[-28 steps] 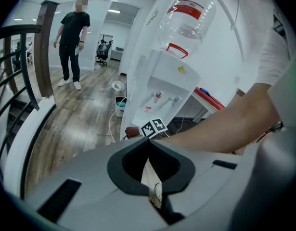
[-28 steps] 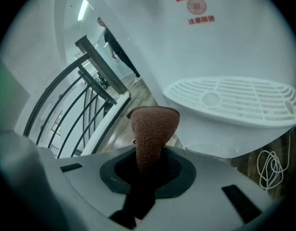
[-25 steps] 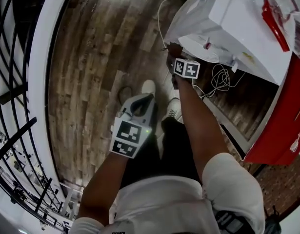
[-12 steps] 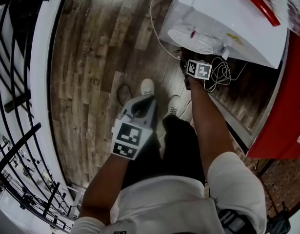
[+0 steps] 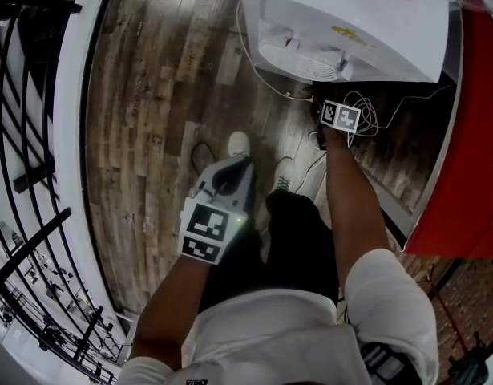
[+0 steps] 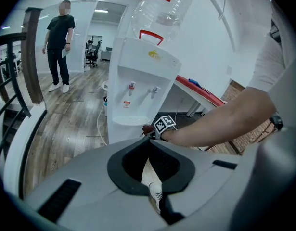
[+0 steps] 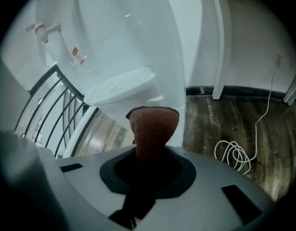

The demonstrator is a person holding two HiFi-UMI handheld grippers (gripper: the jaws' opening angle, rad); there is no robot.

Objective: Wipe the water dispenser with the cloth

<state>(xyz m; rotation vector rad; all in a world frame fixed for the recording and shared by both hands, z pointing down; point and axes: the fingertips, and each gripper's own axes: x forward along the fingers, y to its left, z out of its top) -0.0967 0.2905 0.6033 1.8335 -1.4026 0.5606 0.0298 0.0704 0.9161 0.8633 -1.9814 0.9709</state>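
The white water dispenser point(image 5: 342, 14) stands at the top of the head view, its drip tray point(image 5: 298, 58) facing me. My right gripper point(image 5: 325, 104) is stretched out just below that tray and is shut on a reddish-brown cloth point(image 7: 152, 129). In the right gripper view the cloth sticks up from the jaws right beside the dispenser's lower front point(image 7: 138, 47), under the tray point(image 7: 121, 88); I cannot tell whether it touches. My left gripper point(image 5: 228, 171) hangs near my legs, shut and holding nothing. From the left gripper view I see the dispenser point(image 6: 143, 85) with its bottle point(image 6: 160, 8).
A coiled white cable point(image 5: 366, 119) lies on the wooden floor beside the dispenser. A red table point(image 5: 470, 135) runs along the right. A black railing point(image 5: 30, 135) borders the left. My shoes point(image 5: 240, 144) are below the dispenser. Another person point(image 6: 58, 47) stands far back.
My right gripper has carried the cloth rightward along the dispenser's front, below the drip tray. The dispenser has slid up in the head view. The left gripper has barely moved.
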